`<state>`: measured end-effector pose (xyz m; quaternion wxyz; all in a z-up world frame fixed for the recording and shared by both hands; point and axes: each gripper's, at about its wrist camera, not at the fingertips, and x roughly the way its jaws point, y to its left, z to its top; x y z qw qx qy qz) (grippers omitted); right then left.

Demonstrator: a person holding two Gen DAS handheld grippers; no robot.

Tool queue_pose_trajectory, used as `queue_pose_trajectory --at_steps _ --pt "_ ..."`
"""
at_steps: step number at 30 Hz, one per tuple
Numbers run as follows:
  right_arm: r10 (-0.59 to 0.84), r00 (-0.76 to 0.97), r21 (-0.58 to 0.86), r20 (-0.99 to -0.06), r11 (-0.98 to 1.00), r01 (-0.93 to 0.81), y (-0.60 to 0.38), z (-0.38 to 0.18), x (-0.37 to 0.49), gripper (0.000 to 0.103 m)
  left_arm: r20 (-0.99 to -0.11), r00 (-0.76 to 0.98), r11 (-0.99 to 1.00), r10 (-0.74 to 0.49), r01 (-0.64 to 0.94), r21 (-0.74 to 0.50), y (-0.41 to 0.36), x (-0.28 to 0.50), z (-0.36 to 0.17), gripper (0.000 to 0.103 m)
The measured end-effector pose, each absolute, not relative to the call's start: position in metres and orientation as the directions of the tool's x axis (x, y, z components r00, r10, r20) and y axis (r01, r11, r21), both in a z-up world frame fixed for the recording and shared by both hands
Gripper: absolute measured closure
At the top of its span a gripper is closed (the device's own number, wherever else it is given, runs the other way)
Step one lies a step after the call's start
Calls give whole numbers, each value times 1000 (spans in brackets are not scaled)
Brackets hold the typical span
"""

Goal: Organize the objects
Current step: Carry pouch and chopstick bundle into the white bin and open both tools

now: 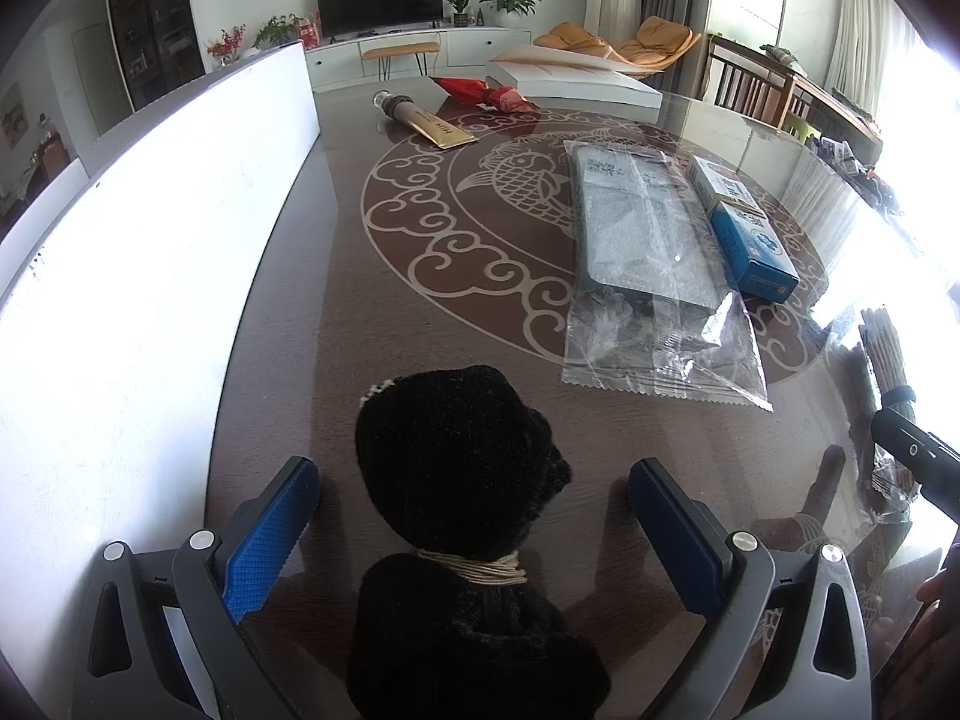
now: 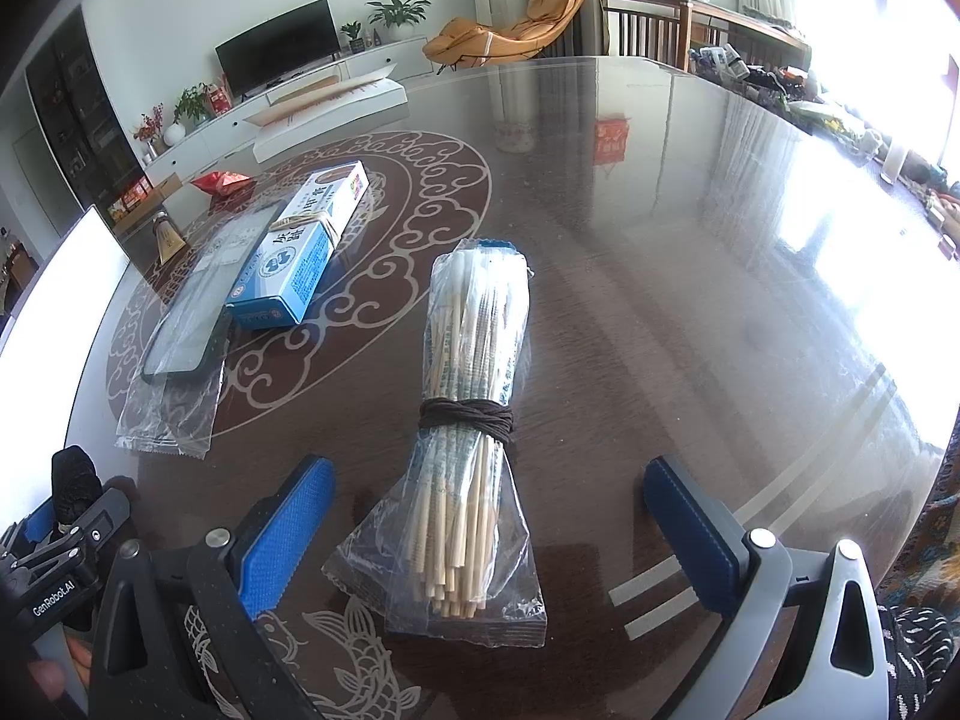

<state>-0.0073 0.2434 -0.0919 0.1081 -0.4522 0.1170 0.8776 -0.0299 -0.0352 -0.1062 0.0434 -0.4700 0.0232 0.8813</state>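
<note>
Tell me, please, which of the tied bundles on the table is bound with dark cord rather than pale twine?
The chopstick bundle in clear plastic, between the right gripper's open fingers. The black fuzzy bundle and the blue box are tied with pale twine.

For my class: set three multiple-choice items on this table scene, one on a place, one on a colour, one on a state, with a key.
1. Where does the blue box lie?
A. partly on the clear packet
B. on the white board
C. under the sticks

2. What colour is the cord round the bagged sticks?
A. red
B. dark brown
C. white

3. How is the left gripper?
A. shut on the black bundle
B. open around it
C. out of view

Key: A, its edge overlaps the packet; B, dark wrap mid-bundle; B, gaps beside both pads.
</note>
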Motion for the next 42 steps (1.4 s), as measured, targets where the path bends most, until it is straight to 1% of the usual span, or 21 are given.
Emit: queue_pose_trajectory --at_steps 3,5,10,13,16,19,21,23,24,25,26,27,28,29,30,32,34,36,39,41,42 --pt "81 -568 110 -819 -949 -295 244 -91 -8 0 -839 -534 -981 106 -196 1 -13 -23 -105 0" --pt "77 -570 118 -818 -948 -296 245 -91 -7 0 -849 -508 -973 145 -231 -28 -5 -21 -100 0" --pt "56 -582 152 -811 -941 -301 248 -90 -5 0 -793 -562 -969 234 -206 -140 -23 -24 -46 0" --pt "54 -584 156 -810 -940 -304 249 -89 -5 0 -815 -520 -962 256 -218 -163 -28 -30 -34 0" --pt "19 -596 204 -803 -931 -303 255 -88 -3 0 -866 -449 -958 219 -267 -104 -20 -25 -49 0" --pt "-98 -651 380 -752 -873 -307 279 -86 6 0 -891 -436 -963 128 -268 -7 -20 -13 -73 0" --pt "-137 -660 447 -739 -832 -328 293 -85 10 0 -900 -417 -970 130 -241 -29 -30 -9 -85 0" --pt "-140 -620 421 -772 -844 -334 296 -83 3 0 -905 -394 -974 160 -209 -82 -40 -9 -95 0" --pt "-148 -593 390 -792 -869 -304 292 -80 -5 1 -904 -391 -975 172 -199 -100 -42 -8 -98 0" --pt "-142 -568 346 -810 -899 -267 286 -76 -14 7 -896 -409 -976 172 -195 -98 -43 -7 -99 0" --pt "-122 -542 290 -831 -928 -236 279 -73 -22 9 -887 -430 -976 168 -201 -87 -43 -6 -98 12" --pt "-101 -510 236 -854 -950 -206 270 -71 -31 14 -878 -455 -976 146 -210 -54 -41 -4 -97 21" --pt "-81 -461 184 -883 -966 -182 263 -74 -40 29 -869 -482 -975 111 -221 -3 -37 -1 -96 50" --pt "-79 -414 161 -907 -973 -166 257 -78 -46 45 -859 -498 -970 119 -243 6 -34 1 -94 73" --pt "-84 -401 159 -912 -975 -157 255 -79 -48 74 -859 -492 -967 139 -254 -11 -34 1 -92 73" --pt "-44 -392 105 -919 -986 -133 247 -75 -44 74 -845 -507 -966 172 -256 -43 -37 7 -86 73" --pt "-74 -401 130 -913 -985 -114 242 -69 -35 74 -824 -533 -965 192 -254 -60 -40 13 -73 73" --pt "-115 -426 166 -897 -983 -83 233 -54 -28 74 -801 -553 -963 228 -247 -103 -47 17 -56 73" --pt "-190 -472 207 -861 -978 16 200 -17 -25 74 -758 -592 -960 274 -214 -180 -73 21 -20 73" --pt "-263 -496 248 -828 -964 97 169 12 -26 74 -724 -638 -965 264 -177 -195 -101 25 7 73" --pt "-309 -500 275 -809 -951 143 151 27 -28 74 -711 -662 -971 238 -153 -182 -116 27 19 73"
